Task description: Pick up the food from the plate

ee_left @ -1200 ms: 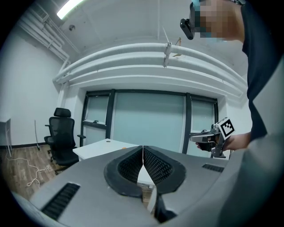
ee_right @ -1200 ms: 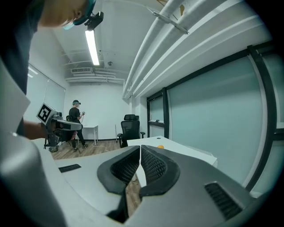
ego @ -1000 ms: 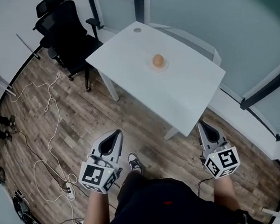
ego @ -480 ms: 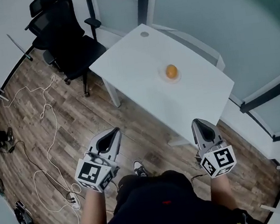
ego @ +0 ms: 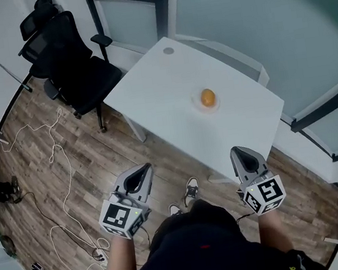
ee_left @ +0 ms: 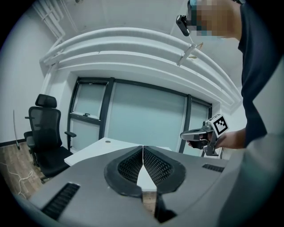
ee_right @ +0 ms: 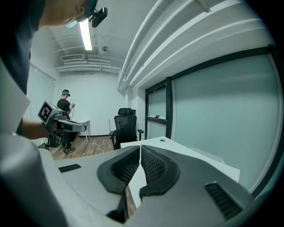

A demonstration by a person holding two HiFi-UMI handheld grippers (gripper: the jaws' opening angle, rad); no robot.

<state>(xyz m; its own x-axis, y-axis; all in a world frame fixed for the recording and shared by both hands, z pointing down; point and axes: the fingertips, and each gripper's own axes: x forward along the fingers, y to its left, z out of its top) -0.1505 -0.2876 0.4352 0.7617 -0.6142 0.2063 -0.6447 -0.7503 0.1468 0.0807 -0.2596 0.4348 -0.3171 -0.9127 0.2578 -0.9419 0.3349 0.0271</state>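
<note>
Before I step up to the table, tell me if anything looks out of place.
Nothing on the table stands out: the food sits on its plate, and nothing is spilled. The one untidy thing is a loose white cable snaking across the wood floor to the left of the table, a possible trip hazard.

The worktop is plain white. The plate on it is pale white too and carries orange-brown food. The floor shows grey-brown wood planks, crossed by a white cable. The chair is black. The left gripper and right gripper are grey and bear black-and-white square markers. Their fingers are black with a fine mesh pattern.
</note>
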